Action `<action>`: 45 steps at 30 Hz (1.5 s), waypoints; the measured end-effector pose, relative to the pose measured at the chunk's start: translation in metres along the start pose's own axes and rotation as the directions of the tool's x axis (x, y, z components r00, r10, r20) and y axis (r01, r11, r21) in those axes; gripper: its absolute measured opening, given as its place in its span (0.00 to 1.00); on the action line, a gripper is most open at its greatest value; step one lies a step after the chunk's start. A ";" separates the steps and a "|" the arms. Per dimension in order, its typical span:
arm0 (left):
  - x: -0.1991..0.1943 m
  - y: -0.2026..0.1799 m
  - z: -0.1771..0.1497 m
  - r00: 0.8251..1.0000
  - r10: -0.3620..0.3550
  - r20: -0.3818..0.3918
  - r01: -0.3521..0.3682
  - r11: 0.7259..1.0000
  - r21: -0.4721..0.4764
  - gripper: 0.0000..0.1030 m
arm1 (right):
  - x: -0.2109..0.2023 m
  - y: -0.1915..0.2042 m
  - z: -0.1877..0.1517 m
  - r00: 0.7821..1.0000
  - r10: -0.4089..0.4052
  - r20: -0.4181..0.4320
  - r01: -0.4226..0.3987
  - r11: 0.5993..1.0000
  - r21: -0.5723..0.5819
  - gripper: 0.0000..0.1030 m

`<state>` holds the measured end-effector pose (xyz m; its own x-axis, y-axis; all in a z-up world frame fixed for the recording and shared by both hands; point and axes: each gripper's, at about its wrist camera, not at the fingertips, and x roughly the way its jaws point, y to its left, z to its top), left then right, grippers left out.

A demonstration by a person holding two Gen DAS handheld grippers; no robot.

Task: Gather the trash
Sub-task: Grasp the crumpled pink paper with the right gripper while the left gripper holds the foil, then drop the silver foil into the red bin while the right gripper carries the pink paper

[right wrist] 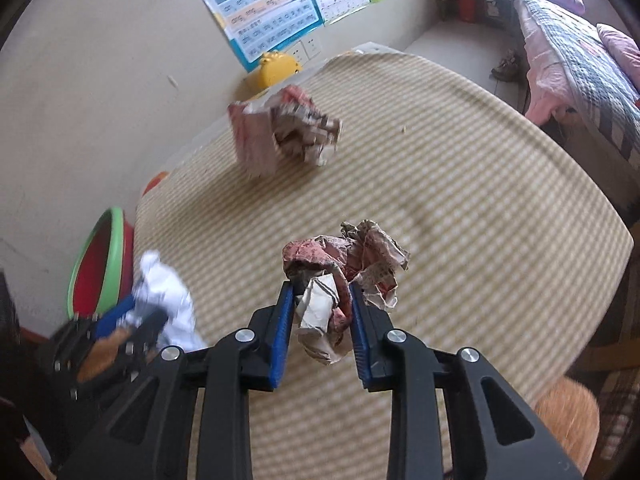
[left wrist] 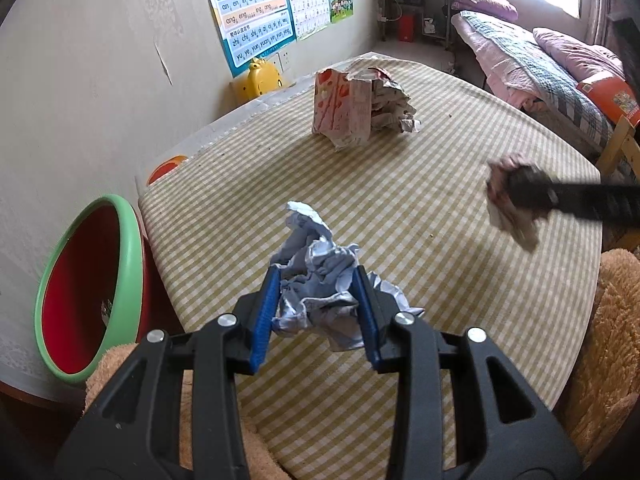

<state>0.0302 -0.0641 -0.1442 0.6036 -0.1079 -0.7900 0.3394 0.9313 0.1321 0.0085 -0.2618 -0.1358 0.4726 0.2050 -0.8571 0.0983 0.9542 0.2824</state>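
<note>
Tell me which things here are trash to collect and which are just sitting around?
For the job:
- crumpled white-blue paper in the left gripper
- crumpled pink printed paper in the right gripper
- crumpled pink-and-grey paper pile
- green-rimmed red basin, probably for trash

Just lying about:
- yellow plastic toy
- wall posters
- bed

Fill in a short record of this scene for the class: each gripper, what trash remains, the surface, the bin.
left gripper: shut on white paper wad
right gripper: shut on printed paper wad
remaining trash: crumpled carton on the cloth
surface: checked cloth
bin: green-rimmed red basin, left of the cloth
</note>
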 end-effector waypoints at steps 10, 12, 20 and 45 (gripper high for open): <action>-0.005 0.019 0.001 0.998 -0.055 0.000 0.055 0.993 -0.106 0.35 | -0.004 0.006 -0.036 0.999 -0.009 -0.044 0.009 1.000 -0.004 0.25; -0.006 0.021 0.002 0.998 -0.061 0.003 0.061 0.991 -0.119 0.35 | -0.007 0.010 -0.037 0.999 -0.013 -0.040 0.012 1.000 -0.012 0.25; -0.034 0.036 0.018 0.997 -0.069 0.046 0.075 0.987 -0.142 0.35 | -0.018 0.029 -0.037 1.000 -0.004 -0.015 0.003 0.999 -0.054 0.25; -0.063 0.224 -0.012 0.980 0.196 0.022 -0.160 0.856 -0.491 0.40 | 0.005 0.196 0.021 0.982 0.186 -0.023 -0.183 0.927 -0.329 0.26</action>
<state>0.0597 0.1557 -0.0714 0.6738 0.0690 -0.7357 -0.1604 0.9855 -0.0545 0.0482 -0.0788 -0.0757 0.4621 0.3835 -0.7996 -0.2833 0.9183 0.2767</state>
